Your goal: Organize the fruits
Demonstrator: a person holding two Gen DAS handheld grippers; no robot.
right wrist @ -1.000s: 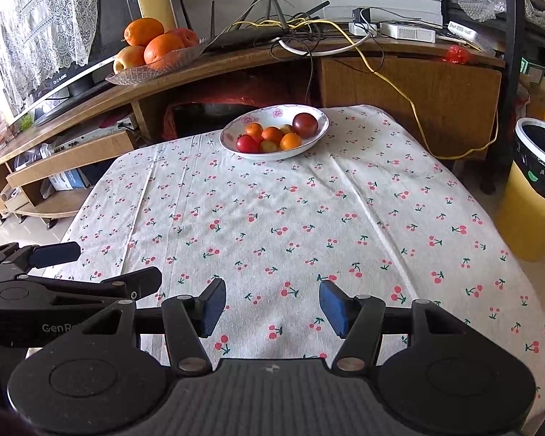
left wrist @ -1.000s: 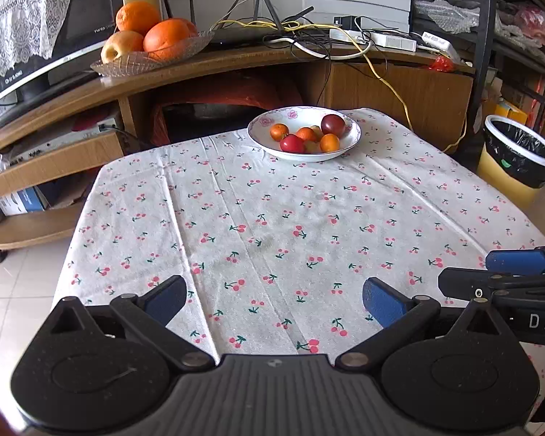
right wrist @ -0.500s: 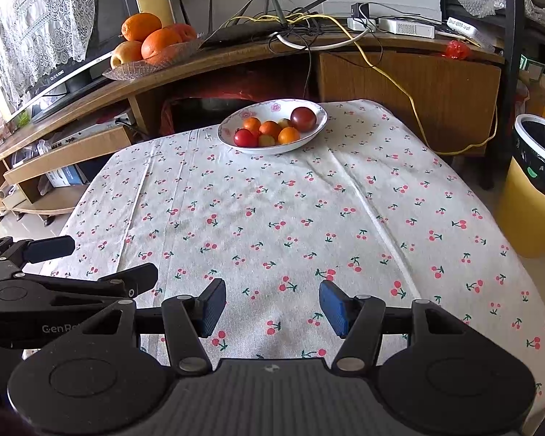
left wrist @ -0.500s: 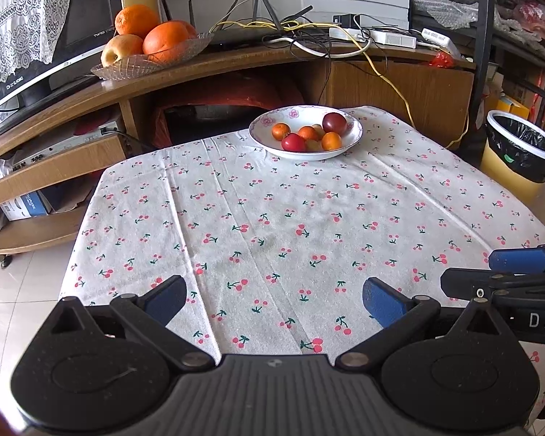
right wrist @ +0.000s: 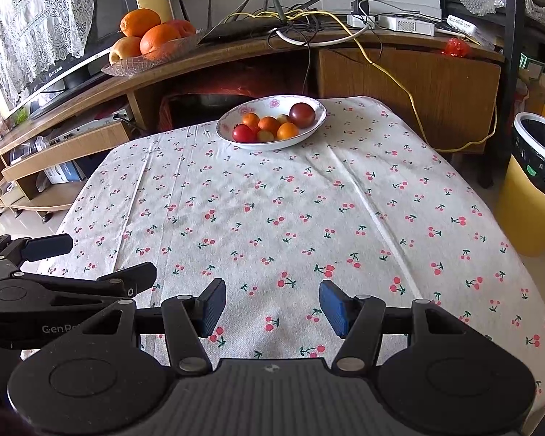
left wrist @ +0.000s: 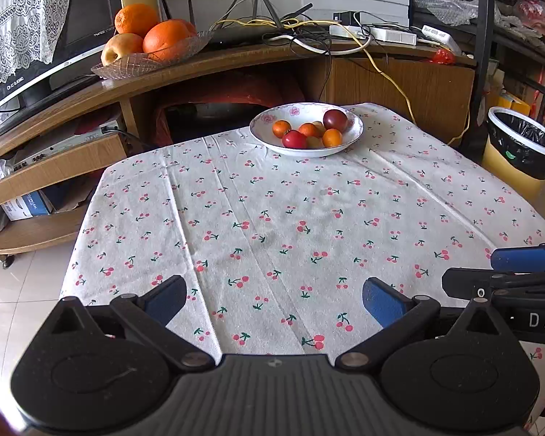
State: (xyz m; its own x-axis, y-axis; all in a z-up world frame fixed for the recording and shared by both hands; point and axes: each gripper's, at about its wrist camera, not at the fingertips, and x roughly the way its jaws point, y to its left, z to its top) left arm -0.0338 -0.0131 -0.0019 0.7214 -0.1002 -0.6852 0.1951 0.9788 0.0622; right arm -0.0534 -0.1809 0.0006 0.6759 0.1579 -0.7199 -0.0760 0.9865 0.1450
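Your left gripper (left wrist: 272, 299) and right gripper (right wrist: 272, 307) are both spread wide and hold nothing, with the fruit bowl (left wrist: 352, 134) far ahead across the table.

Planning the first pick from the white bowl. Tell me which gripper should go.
Right, marginally. Both the left gripper and right gripper hang open and empty at the near table edge, but the white bowl sits nearly dead ahead of the right, slightly off-centre for the left.

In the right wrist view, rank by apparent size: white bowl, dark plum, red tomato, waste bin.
1. waste bin, cropped and nearer, so unsure
2. white bowl
3. dark plum
4. red tomato
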